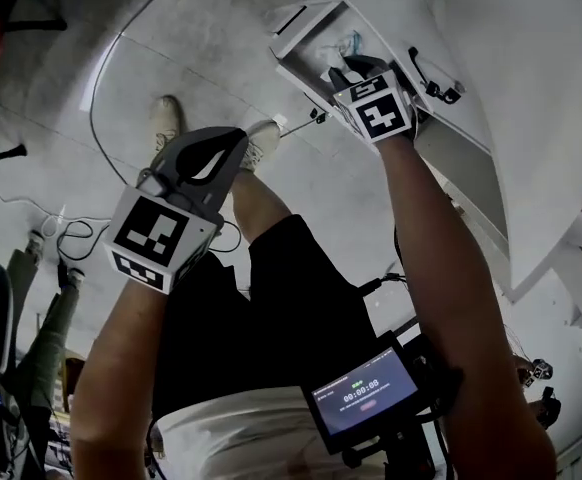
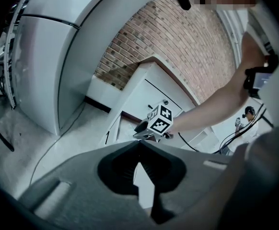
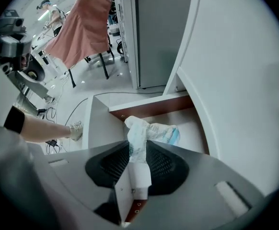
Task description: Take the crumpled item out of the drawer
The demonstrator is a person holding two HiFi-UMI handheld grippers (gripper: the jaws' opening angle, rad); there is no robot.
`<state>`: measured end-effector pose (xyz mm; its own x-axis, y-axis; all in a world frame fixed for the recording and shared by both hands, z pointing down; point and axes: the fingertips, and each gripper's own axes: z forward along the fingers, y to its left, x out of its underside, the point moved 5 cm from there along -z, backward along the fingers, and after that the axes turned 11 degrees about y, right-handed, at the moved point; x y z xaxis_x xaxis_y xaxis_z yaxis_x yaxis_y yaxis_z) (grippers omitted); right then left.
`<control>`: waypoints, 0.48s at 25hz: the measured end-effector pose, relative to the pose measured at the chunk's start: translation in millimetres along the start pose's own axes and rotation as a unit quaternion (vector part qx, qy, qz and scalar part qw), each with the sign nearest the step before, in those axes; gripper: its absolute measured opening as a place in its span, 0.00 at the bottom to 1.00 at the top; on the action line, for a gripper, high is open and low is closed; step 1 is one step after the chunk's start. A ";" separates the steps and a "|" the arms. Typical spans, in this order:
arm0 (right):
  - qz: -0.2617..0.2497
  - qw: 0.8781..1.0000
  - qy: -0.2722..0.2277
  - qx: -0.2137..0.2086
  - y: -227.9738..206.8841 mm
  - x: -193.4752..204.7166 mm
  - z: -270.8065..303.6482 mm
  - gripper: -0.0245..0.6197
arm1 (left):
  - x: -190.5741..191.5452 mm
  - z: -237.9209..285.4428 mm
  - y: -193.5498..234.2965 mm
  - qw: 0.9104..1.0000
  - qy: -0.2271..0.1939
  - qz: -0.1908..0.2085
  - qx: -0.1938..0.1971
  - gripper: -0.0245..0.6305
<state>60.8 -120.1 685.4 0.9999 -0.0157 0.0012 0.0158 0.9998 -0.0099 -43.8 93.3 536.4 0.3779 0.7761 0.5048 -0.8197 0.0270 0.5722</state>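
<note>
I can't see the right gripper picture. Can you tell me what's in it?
The right gripper has its jaws pinched on a crumpled white and blue item, with the open white drawer behind it. Beyond are a pale floor and a person's shoe.

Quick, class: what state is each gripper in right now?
Left gripper: closed, holding nothing.
Right gripper: closed on the crumpled item.
</note>
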 end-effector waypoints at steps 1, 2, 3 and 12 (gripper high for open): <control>0.004 1.000 -0.006 0.001 1.3 0.6 -5.0 0.22 | -1.6 -2.0 -1.5 1.000 0.003 0.004 0.002 0.04; 0.006 1.000 -0.011 0.004 2.6 1.3 -10.5 0.22 | -2.6 -3.9 -3.5 1.000 0.006 0.009 0.004 0.04; 0.008 1.000 -0.015 0.006 4.0 2.2 -16.4 0.22 | -3.0 -6.0 -5.6 1.000 0.009 0.014 0.006 0.04; 0.056 0.997 -0.056 0.013 26.3 19.5 -63.1 0.22 | -5.0 -23.1 -21.5 0.997 0.044 0.057 0.031 0.04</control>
<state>80.8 -94.7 622.1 0.9890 0.0957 0.1131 -0.0974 0.9952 0.0092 -37.9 103.4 506.7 0.2415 0.8244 0.5119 -0.8265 -0.1017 0.5537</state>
